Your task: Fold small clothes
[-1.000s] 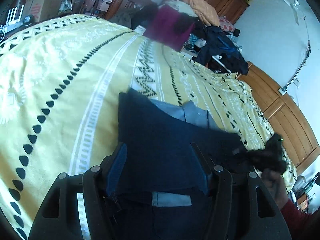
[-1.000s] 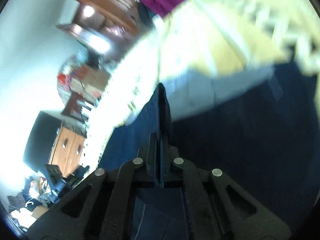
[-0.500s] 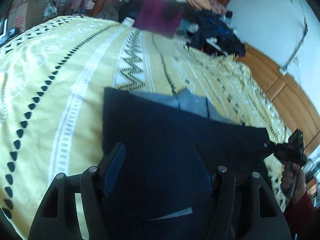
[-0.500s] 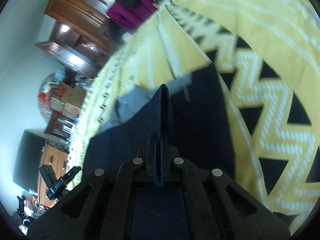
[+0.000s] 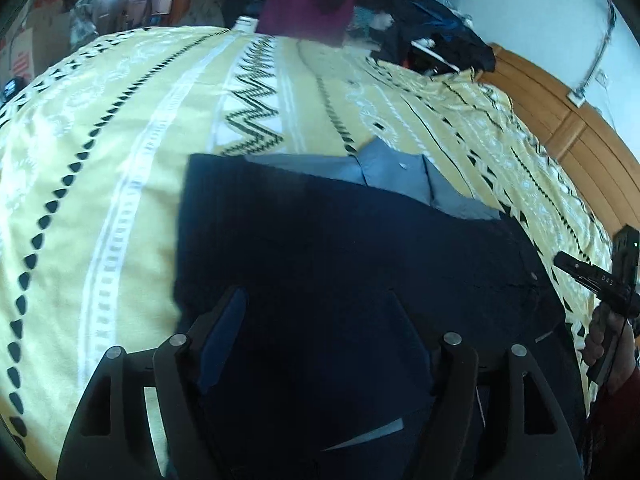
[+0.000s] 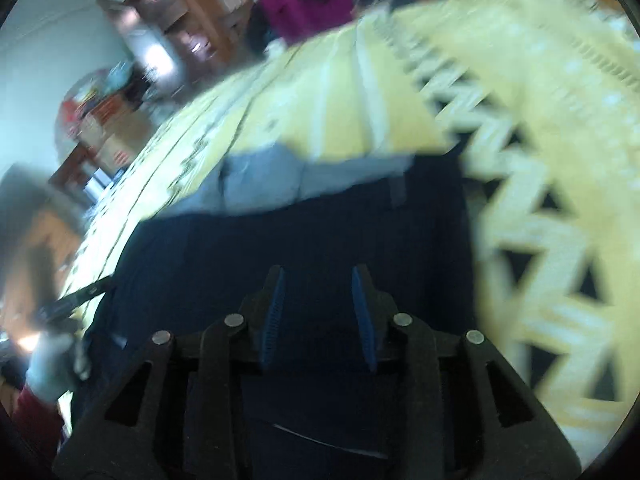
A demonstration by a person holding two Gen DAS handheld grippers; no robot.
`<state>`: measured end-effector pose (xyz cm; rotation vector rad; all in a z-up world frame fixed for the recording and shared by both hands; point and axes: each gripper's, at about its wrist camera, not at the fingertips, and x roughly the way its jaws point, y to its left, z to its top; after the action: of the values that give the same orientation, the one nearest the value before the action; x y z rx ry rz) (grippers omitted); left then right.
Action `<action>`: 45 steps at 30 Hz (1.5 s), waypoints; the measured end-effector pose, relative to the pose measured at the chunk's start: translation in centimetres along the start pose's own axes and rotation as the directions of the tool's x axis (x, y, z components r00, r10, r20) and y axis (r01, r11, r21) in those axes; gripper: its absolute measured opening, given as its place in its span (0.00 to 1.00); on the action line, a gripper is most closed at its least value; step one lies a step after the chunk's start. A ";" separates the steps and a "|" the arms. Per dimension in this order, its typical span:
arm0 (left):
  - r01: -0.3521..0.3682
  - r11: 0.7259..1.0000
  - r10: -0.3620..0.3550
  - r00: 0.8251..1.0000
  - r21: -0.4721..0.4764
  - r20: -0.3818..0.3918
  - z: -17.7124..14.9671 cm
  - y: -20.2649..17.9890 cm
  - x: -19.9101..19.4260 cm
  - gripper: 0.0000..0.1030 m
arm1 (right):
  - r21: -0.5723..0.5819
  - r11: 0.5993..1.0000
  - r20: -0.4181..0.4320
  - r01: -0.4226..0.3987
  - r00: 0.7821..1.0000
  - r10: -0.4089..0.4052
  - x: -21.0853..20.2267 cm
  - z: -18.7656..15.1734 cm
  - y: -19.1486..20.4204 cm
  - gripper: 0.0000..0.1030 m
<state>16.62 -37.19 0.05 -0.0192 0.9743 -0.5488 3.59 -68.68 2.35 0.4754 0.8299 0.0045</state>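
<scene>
Right gripper (image 6: 318, 312) has released the navy garment (image 6: 280, 248).

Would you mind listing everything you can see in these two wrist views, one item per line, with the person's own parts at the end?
dark navy garment: one, navy, spread flat on the bedspread below both grippers
grey-blue cloth: one, grey-blue, peeking out at the navy garment's far edge
bedspread: one, yellow with white and black patterns, covering the bed
magenta cloth: one, magenta, beyond the far end of the bed
heap of dark clothes: one pile, mostly black and blue, at the far right of the bed
wooden headboard: one, brown, along the bed's right side
left gripper: black with blue pads, open over the garment
right gripper: black with blue pads, open over the garment
hand: one, holding the right gripper's handle
</scene>
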 end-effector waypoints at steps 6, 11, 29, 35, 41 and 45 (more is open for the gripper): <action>0.016 0.995 -0.021 0.998 -0.094 -0.054 -0.9 1.7 1.0 0.73 | 0.057 0.998 -0.101 -0.005 0.995 0.011 0.8 -1.4 -2.4 0.26; -0.040 0.993 0.033 0.997 -0.114 -0.070 -2.6 4.3 -4.0 0.73 | 0.051 0.997 -0.142 0.056 0.989 -0.049 -4.6 -4.7 -3.3 0.36; 0.173 0.963 -0.211 0.962 -0.208 -0.173 -22.2 6.5 -21.3 0.73 | 0.203 0.975 -0.337 0.087 0.941 -0.014 -18.9 -23.7 -3.7 0.59; 0.198 0.963 -0.236 0.947 -0.182 -0.217 -24.5 5.4 -21.4 0.75 | 0.149 0.985 -0.362 0.081 0.932 -0.022 -17.9 -23.9 -2.5 0.74; 0.198 0.967 -0.233 0.942 -0.158 -0.244 -25.3 4.9 -21.8 0.75 | 0.102 0.994 -0.433 0.032 0.901 0.016 -17.3 -25.0 -0.9 0.63; 0.217 0.963 -0.253 0.932 -0.160 -0.261 -25.9 4.6 -21.8 0.74 | 0.084 0.996 -0.453 0.025 0.891 0.016 -16.9 -25.8 -0.5 0.52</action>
<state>-11.30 -17.61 0.99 -0.1807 1.2934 -0.7218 -26.31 -61.83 -0.75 0.5655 1.2972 0.0778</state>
